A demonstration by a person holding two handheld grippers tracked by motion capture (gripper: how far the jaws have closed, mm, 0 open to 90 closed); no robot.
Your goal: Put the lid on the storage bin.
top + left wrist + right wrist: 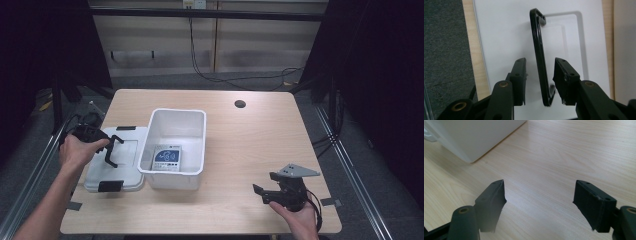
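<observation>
Though label (167, 157) printed, writing too small.

White lid (120, 160), black handle (540, 57) raised, beside bin (176, 145).

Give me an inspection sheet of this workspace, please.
Surface: light wooden table with a round hole at its far edge.
Job's things: white lid with black handle raised; open white bin beside it, a printed box inside.
Clutter: nothing seen.
Grippers: left gripper straddles the handle, pads apart from it; right gripper open above bare table.
Cables: black cables on the floor behind.
Surroundings: dark curtains, wood-panelled wall.
</observation>
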